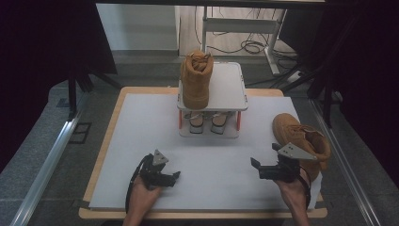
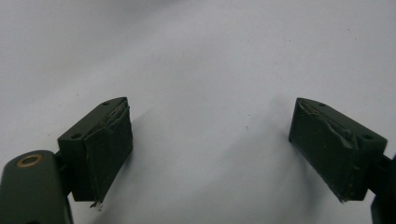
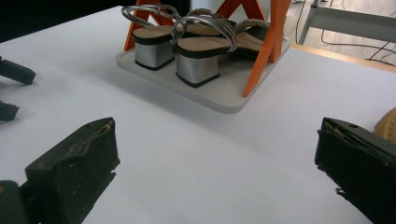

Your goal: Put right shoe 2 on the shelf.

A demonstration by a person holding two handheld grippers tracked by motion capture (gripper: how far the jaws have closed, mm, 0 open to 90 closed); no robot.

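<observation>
Tan suede boot at 3 o'clock on the table: heel end hidden behind the right gripper and its grey plate; in the right gripper view cut off at the right edge. Silver block-heeled sandals on the rack's lower shelf: toes hidden under the upper shelf. Left gripper: jaw bases cut off below.

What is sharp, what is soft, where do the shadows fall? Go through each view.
High view: dim and slightly soft; the mat is evenly lit, the edges fall to black, and the boot on the mat is half shaded. Left gripper view: the left gripper is sharp, casting soft shadows beside each jaw. Right gripper view: the sandals are sharp, the right gripper looks slightly soft.
</observation>
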